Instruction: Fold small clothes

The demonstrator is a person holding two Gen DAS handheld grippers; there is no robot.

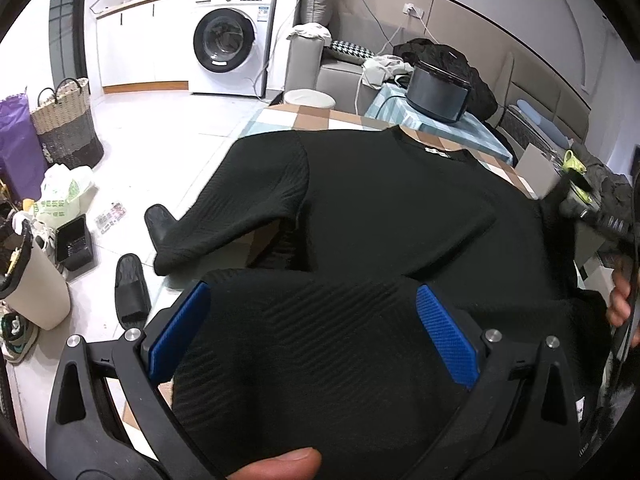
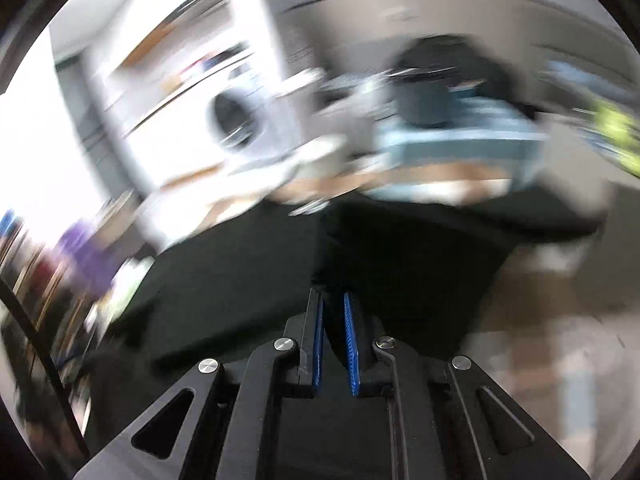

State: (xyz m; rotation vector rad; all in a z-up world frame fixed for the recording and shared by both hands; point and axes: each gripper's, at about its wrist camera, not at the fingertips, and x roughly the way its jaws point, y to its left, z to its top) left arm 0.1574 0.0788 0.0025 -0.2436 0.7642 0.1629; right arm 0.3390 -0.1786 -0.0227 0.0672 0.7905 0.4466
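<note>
Black ribbed top spread on tabletop, hem bunched between wide left tool; right tool pinching cloth.

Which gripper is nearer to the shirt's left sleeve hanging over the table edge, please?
Left. The left gripper sits over the black shirt just below that sleeve, jaws open. The right gripper, shut on cloth, is at the shirt's opposite side.

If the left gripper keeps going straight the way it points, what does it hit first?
Probably the black sweater itself: a raised fold already lies between the left gripper's open jaws, with the body spread right ahead. Depth is hard to judge.
</note>
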